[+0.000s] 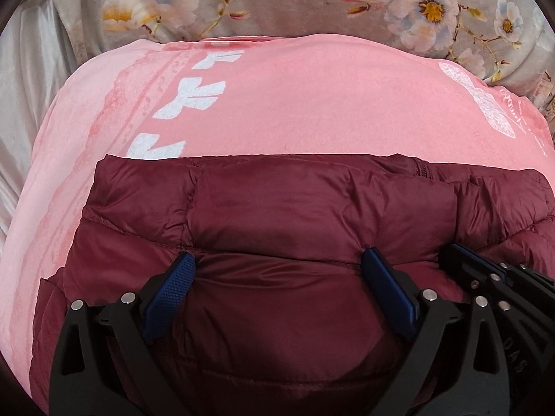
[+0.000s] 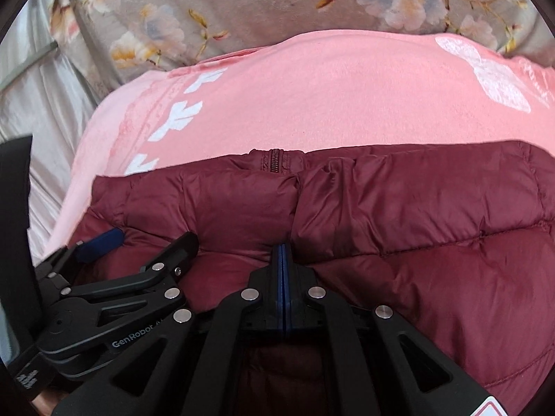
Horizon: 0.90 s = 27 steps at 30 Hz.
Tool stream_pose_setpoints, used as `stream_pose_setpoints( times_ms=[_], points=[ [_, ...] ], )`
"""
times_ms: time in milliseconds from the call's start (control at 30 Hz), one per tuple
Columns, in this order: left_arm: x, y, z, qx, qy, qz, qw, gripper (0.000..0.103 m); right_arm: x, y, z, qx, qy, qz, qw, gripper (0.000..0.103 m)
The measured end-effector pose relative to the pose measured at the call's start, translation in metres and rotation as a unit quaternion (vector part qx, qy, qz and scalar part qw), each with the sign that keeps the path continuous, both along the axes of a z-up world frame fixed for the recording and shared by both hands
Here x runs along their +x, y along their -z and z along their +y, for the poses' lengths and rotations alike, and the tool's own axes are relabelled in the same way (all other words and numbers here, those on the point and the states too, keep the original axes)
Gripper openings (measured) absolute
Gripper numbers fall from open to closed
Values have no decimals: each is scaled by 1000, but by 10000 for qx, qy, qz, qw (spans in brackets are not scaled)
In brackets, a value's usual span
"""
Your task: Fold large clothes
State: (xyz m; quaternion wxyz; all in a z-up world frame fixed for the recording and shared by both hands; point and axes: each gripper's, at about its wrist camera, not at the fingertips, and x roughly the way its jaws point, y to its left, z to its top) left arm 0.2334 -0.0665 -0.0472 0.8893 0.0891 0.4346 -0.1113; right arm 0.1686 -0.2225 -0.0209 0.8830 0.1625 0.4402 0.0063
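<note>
A maroon quilted puffer jacket (image 1: 277,215) lies folded on a pink cloth with white print (image 1: 277,104). My left gripper (image 1: 279,260) is open, its blue pads (image 1: 180,277) spread wide and resting on the jacket's padded surface. My right gripper (image 2: 282,249) has its blue pads pressed together at a fold of the jacket (image 2: 381,215); whether fabric is pinched between them I cannot tell. The jacket's zipper (image 2: 274,161) shows at its far edge. The left gripper also shows in the right wrist view (image 2: 138,253), close beside the right one.
A grey floral blanket (image 1: 312,0) lies beyond the pink cloth (image 2: 329,97). Pale satin fabric (image 1: 27,79) is bunched at the far left. The right gripper's black body (image 1: 503,284) sits just right of the left one.
</note>
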Motion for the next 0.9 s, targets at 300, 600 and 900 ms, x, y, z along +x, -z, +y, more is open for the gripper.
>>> stream_pose_setpoints(
  times_ms=[300,600,900],
  points=[
    [-55,-29,32,-377,-143,154,9991,95,-74,-30,35,-123,-174,-64,9998,6],
    [-114,-19,78,-200,-311,313,9988,95,-122,-18,56,-284,-319,67,9991,6],
    [-129,-3,80,-5,-354,75,9993,95,-129,-6,65,-680,-261,-109,9973,6]
  ],
)
